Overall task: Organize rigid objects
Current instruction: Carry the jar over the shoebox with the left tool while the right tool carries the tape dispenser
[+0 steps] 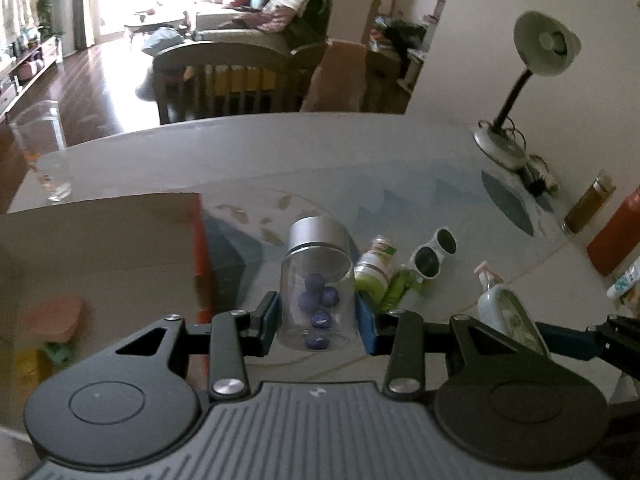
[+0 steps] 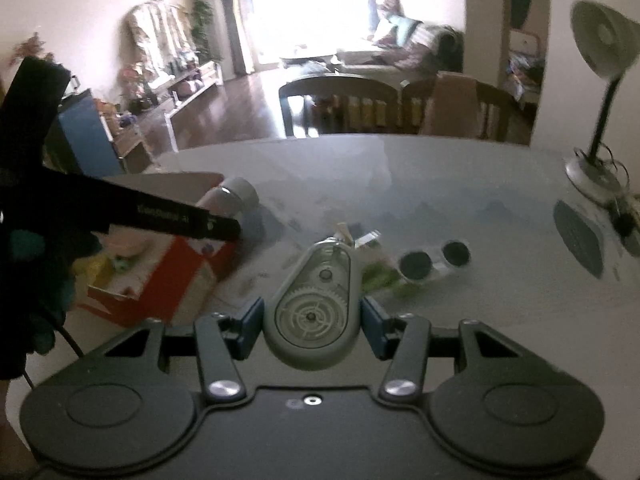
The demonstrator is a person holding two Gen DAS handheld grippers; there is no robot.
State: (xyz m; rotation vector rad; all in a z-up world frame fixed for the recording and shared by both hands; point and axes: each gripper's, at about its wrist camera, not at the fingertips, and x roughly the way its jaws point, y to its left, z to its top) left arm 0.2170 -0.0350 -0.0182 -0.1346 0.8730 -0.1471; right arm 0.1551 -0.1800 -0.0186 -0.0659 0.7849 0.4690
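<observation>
My left gripper [image 1: 318, 322] is shut on a clear jar [image 1: 318, 280] with a silver lid and several purple balls inside, held off the table. In the right wrist view that jar [image 2: 236, 198] hangs beside the open cardboard box [image 2: 176, 276]. My right gripper [image 2: 313, 320] is shut on a grey correction tape dispenser [image 2: 312, 308], also lifted; the dispenser [image 1: 508, 316] shows at the lower right of the left wrist view. White sunglasses [image 1: 434, 254] and a green bottle [image 1: 376, 272] lie on the table behind both grippers.
The cardboard box [image 1: 100, 240] with a red side holds a pink item and yellow things. A desk lamp [image 1: 500, 144], a dark oval mat [image 1: 508, 204], an amber bottle [image 1: 588, 208] and a red object [image 1: 616, 236] stand at right. Chairs [image 2: 340, 104] stand beyond the table.
</observation>
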